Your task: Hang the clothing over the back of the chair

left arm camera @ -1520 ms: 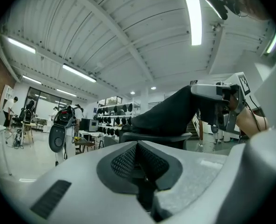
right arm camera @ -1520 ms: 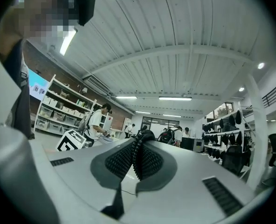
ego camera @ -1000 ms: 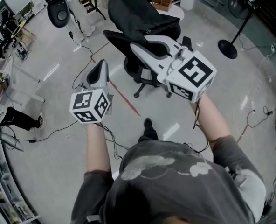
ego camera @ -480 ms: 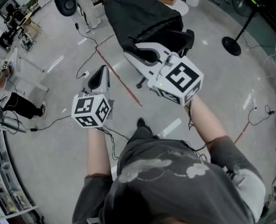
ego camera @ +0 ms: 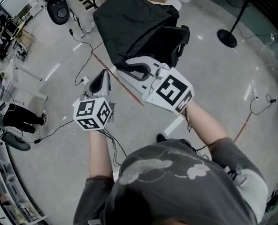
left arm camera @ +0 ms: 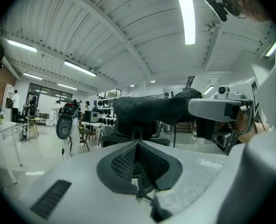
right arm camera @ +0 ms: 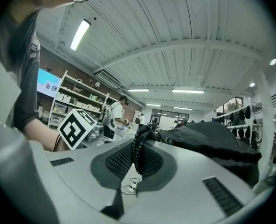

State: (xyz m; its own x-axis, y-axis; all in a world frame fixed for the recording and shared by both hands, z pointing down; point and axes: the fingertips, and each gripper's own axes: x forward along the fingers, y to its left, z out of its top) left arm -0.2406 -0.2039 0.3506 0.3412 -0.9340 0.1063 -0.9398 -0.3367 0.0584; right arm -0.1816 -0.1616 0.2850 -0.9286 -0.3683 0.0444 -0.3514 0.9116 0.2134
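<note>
The black clothing (ego camera: pixel 129 22) lies draped over the back of a black office chair (ego camera: pixel 179 36) at the top of the head view. My right gripper (ego camera: pixel 124 65) reaches to its near edge and is shut on it. In the right gripper view a ribbed black hem (right arm camera: pixel 139 146) is pinched between the pads, and the rest of the garment (right arm camera: pixel 208 139) bulges to the right. My left gripper (ego camera: pixel 103 75) hovers left of the chair over the floor, shut with nothing in it. The left gripper view faces the draped chair (left arm camera: pixel 147 108), still some way ahead of the left gripper (left arm camera: pixel 137 164).
A fan stand (ego camera: pixel 227 36) stands on the grey floor at the right. A red tape line (ego camera: pixel 125 86) and loose cables (ego camera: pixel 73 121) cross the floor near the chair. A black pod on a white stand (ego camera: pixel 59 11) is far left, with desks and a seated person (ego camera: pixel 17 116) beyond.
Both grippers have moved toward the chair, which now looks nearer. The black clothing has spread wider over the chair back. The right gripper has stayed shut on its edge.
</note>
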